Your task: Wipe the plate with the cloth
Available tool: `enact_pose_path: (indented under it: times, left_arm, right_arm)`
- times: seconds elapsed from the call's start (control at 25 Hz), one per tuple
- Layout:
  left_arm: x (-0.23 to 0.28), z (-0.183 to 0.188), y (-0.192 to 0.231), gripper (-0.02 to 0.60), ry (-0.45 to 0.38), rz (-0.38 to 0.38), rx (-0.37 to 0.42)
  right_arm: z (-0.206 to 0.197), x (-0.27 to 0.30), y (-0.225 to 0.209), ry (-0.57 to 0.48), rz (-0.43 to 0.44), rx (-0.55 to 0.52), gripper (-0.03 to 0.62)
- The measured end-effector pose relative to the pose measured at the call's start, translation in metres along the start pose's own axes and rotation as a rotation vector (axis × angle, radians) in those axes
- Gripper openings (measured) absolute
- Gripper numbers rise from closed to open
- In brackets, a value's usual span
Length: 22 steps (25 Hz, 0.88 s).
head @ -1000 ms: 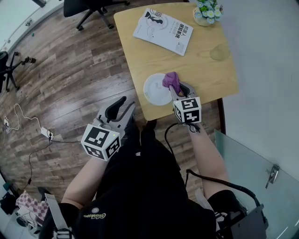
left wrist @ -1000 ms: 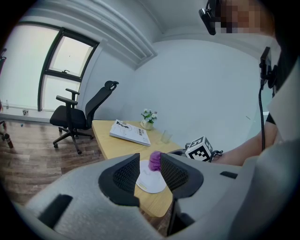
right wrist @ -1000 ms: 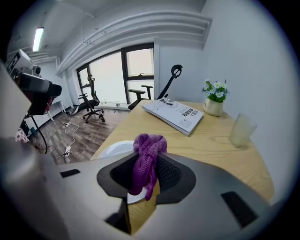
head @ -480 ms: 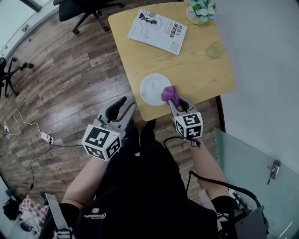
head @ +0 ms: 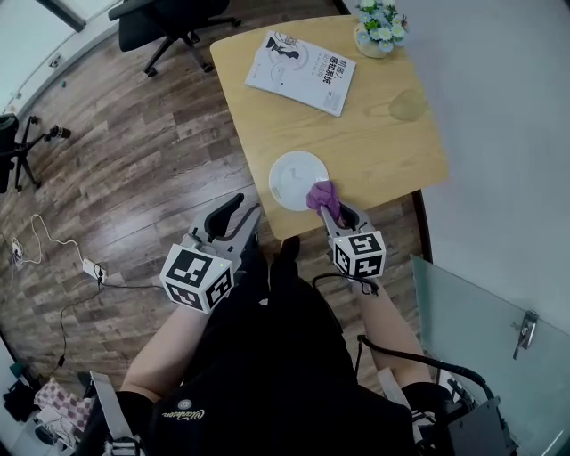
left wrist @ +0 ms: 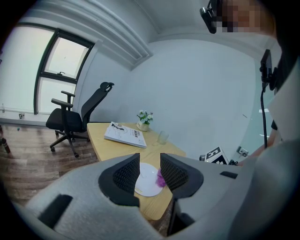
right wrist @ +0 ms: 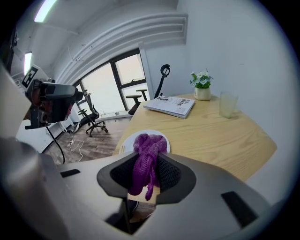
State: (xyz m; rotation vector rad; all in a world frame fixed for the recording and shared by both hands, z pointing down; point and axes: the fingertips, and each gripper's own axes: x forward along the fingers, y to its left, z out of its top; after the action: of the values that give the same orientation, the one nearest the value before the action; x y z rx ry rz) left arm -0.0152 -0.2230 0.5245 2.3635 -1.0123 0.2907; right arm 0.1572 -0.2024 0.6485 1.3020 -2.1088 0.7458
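Note:
A round white plate [head: 294,178] lies near the front edge of the wooden table [head: 374,142]. My right gripper [head: 329,207] is shut on a purple cloth [head: 321,193], which rests at the plate's near right rim. In the right gripper view the cloth [right wrist: 147,157] bunches between the pads, with the plate [right wrist: 127,143] just beyond. My left gripper [head: 233,212] hangs open, off the table to the left of the plate, holding nothing. Through its gap I see the plate [left wrist: 146,182] and the cloth [left wrist: 160,178].
A white book [head: 301,61], a small pot of flowers [head: 378,25] and a clear glass [head: 408,105] stand on the far half of the table. An office chair [head: 165,22] is at the far left. A glass panel [head: 481,312] is at my right. Cables [head: 53,258] lie on the floor.
My right gripper has drawn the cloth back toward me, from the plate's far right part to its near right rim. The left gripper has hardly moved.

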Motion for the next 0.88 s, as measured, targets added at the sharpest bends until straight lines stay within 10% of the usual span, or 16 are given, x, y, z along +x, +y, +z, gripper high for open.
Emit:
enact_pose_path:
  times: [0.88]
  left_arm:
    - [-0.041, 0.131, -0.061, 0.140, -0.318, -0.028, 0.187]
  right_arm:
    - [0.210, -0.187, 0.058, -0.688, 0.036, -0.029, 0.095]
